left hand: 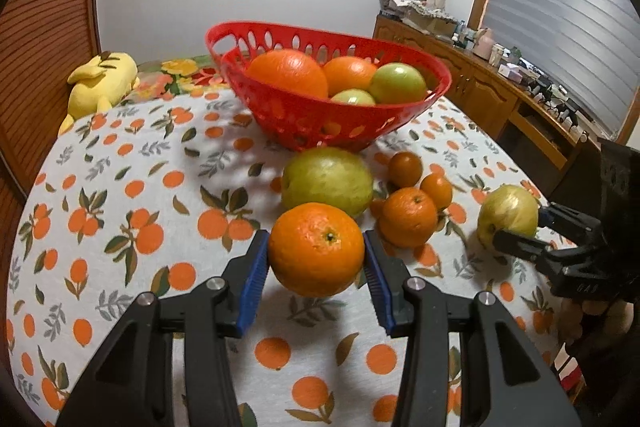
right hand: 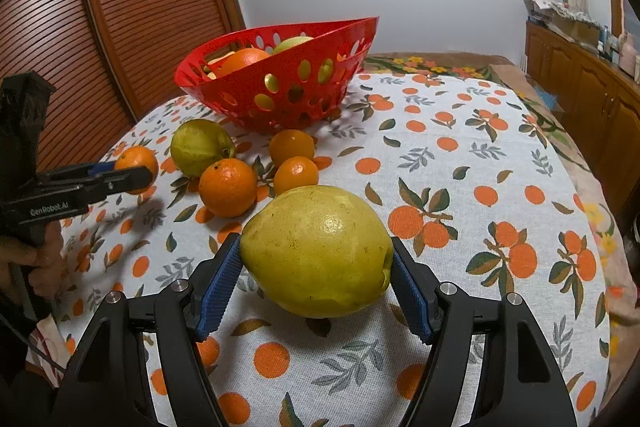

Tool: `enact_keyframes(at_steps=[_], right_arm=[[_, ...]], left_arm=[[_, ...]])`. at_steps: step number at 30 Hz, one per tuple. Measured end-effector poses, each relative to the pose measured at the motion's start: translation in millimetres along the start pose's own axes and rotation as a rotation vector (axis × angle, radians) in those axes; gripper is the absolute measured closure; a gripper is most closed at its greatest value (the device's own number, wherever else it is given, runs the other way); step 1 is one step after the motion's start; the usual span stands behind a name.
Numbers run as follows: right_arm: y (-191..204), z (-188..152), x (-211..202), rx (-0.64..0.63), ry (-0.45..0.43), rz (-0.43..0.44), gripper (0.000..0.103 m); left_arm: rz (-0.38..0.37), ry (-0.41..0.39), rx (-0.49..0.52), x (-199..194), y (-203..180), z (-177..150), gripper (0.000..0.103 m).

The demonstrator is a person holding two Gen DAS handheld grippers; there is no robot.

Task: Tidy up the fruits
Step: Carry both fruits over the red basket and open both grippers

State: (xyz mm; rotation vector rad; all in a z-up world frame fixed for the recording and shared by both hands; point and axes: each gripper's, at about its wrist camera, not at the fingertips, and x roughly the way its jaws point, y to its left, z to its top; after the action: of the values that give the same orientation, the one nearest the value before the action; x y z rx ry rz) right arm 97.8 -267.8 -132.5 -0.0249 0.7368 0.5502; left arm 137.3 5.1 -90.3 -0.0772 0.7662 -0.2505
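My left gripper (left hand: 316, 247) is shut on a big orange (left hand: 316, 249), held a little above the cloth; in the right wrist view this gripper (right hand: 136, 171) and its orange (right hand: 134, 157) show at the left. A large yellow-green pear (right hand: 316, 247) sits between the blue pads of my right gripper (right hand: 316, 251), which is shut on it low over the table; the left wrist view shows the same gripper (left hand: 516, 223) and pear (left hand: 508, 207) at the right. The red basket (left hand: 320, 115) holds oranges (left hand: 288, 73) and green apples (left hand: 398, 83).
A green pear (left hand: 326, 181) and three small oranges (left hand: 408, 223) lie on the orange-print tablecloth (left hand: 140, 187) before the basket. A yellow plush toy (left hand: 100, 83) lies far left. A wooden sideboard (left hand: 500, 95) runs along the right; a slatted door (right hand: 140, 7) stands behind.
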Motion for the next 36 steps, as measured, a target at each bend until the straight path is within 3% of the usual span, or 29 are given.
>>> enact_keyframes(at_steps=[8,21,36], right_arm=[[0.4,24.4,-11.8,-0.025,-0.029,0.017,0.03],[-1.0,117.0,-15.6,-0.136,-0.099,0.033,0.03],[-7.1,182.7,60.0,-0.214,-0.028,0.069,0.03]], left_arm=[[-0.011,-0.071,0.029,-13.8,-6.6,31.8,0.058],[-0.015,-0.135,0.064,-3.3,-6.5,90.0,0.058],[-0.005,-0.11,0.066,45.8,18.2,130.0,0.058]])
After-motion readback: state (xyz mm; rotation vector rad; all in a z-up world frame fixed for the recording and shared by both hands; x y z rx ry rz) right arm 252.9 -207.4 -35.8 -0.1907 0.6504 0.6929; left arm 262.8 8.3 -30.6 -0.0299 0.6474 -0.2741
